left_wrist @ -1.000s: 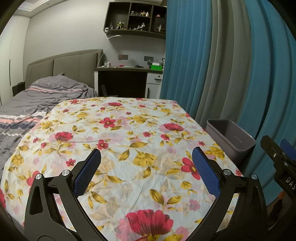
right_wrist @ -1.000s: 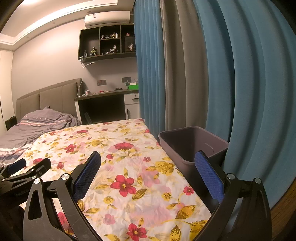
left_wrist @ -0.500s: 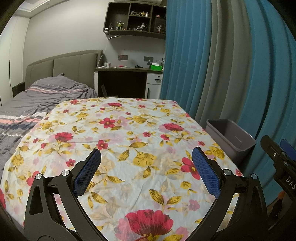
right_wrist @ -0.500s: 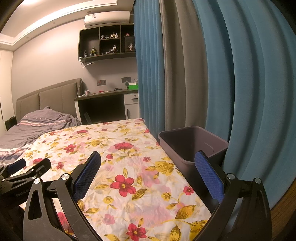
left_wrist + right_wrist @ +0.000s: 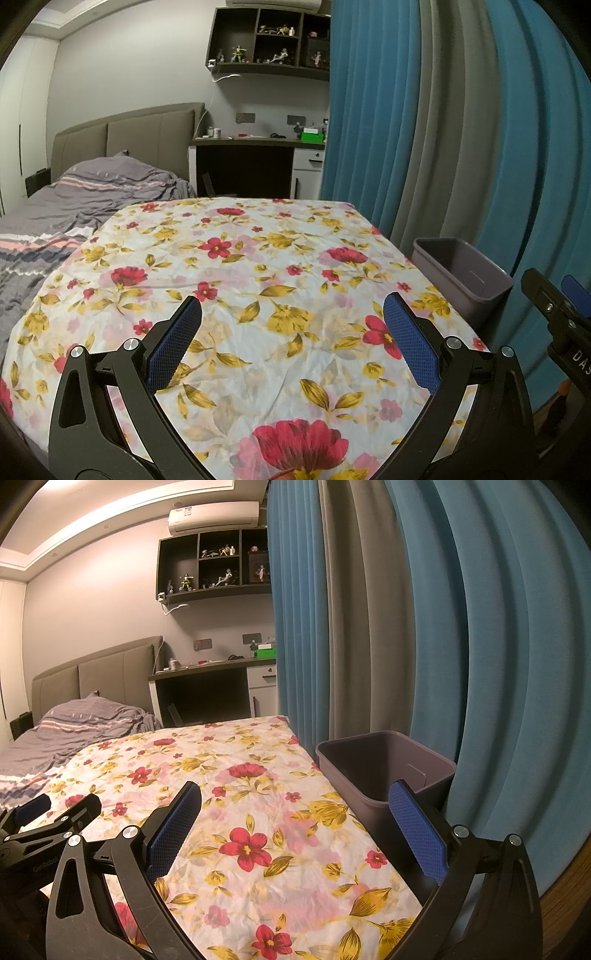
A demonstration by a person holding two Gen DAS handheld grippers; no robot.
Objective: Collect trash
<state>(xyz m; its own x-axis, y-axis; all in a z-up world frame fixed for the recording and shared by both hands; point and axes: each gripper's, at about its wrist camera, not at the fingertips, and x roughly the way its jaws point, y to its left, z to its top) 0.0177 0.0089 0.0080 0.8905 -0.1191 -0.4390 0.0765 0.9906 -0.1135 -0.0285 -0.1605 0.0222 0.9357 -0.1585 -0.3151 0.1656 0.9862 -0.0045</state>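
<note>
While no trash is showing anywhere on the floral cloth [image 5: 280, 280], the one task thing in view is the grey bin [image 5: 384, 764], which is standing against the right edge of the cloth-covered table, with the blue and grey curtain [image 5: 480, 664] hanging just behind it. Its inside is looking empty as far as the right wrist view is reaching, though the bottom is partly hidden. It is appearing to be thin, stiff plastic, likely light and easy to tip, so anything dropped into it is best released from above the rim rather than pushed against the wall; any scrap to be collected would probably be soft and light and would want a pinch across its middle.

Beside the bin, the right gripper [image 5: 295, 812] is hovering over the near corner of the cloth with its jaws spread wide and holding nothing. Farther from the bin, the left gripper [image 5: 291, 325] is hanging over the cloth's near middle, its jaws likewise wide apart and empty. Well beyond the bin, a bed [image 5: 74, 206] with grey striped bedding is lying to the left.

Compared with the earlier frames, nothing is differing: both grippers are staying put.
</note>
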